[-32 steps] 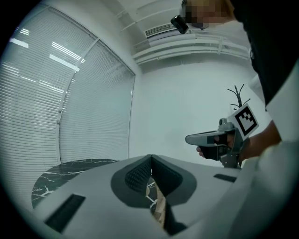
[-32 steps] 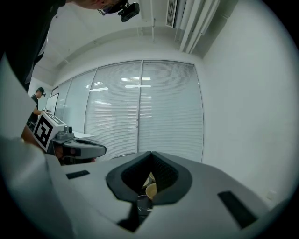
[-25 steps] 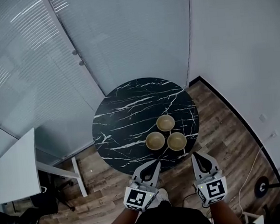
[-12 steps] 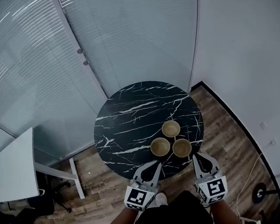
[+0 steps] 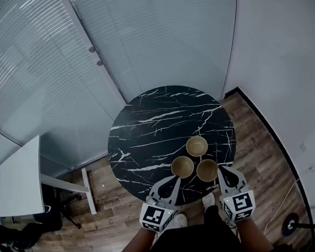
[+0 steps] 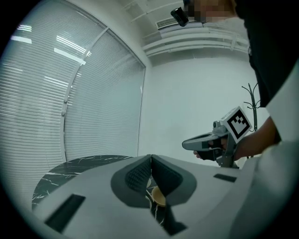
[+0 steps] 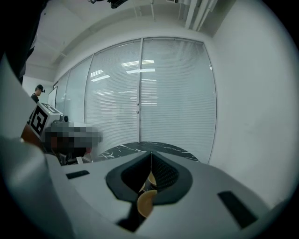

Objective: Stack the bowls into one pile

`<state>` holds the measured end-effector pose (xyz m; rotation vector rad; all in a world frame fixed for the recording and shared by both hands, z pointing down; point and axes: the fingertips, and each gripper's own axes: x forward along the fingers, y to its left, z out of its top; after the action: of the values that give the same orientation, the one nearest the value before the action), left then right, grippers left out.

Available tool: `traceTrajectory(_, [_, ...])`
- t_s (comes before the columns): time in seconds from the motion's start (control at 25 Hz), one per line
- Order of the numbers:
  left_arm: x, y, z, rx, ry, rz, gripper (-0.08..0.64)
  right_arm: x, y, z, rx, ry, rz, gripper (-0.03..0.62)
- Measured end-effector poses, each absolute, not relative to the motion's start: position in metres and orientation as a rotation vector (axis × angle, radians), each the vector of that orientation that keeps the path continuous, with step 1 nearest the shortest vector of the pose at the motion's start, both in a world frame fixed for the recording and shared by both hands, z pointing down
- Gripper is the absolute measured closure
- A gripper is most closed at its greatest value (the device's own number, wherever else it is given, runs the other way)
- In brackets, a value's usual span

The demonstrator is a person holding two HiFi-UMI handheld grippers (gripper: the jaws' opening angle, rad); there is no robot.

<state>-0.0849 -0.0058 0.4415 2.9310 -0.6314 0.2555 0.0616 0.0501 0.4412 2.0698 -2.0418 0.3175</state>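
Head view shows three tan bowls grouped on a round black marble table point(image 5: 141, 129), each standing alone with none nested yet. The left gripper point(image 5: 175, 181) has its fingers pressed together on nothing, and the left bowl point(image 5: 182, 167) sits just ahead of their tips. The right gripper point(image 5: 223, 173) is likewise closed and empty. The right bowl point(image 5: 207, 170) lies just ahead of its tips and a little inward, near the table's edge. The far bowl point(image 5: 196, 146) stands beyond the other two, well ahead of both pairs of fingers. The bowls crowd each other, though I cannot tell whether their rims touch.

The likely trouble comes from that crowding. With the fingers closed, going forward would only shove a bowl into its neighbours. Fingers spread late, right at a rim, could knock the bowl beside it. A pinch on one side of a rim may also tip the bowl as it lifts, so it lands crooked on the next.

Each bowl stands upright with its mouth facing up. Being round, none has a long axis across the table, so any side of the rim serves.
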Motion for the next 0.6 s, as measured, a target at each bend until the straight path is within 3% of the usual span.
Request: traceTrajectory(0.6, [-0.03, -0.038, 0.486, 2.769, -0.84, 0.372, 0.546, 0.114, -0.006, 0.531, 1.663, -2.149, 0.527, 0.54])
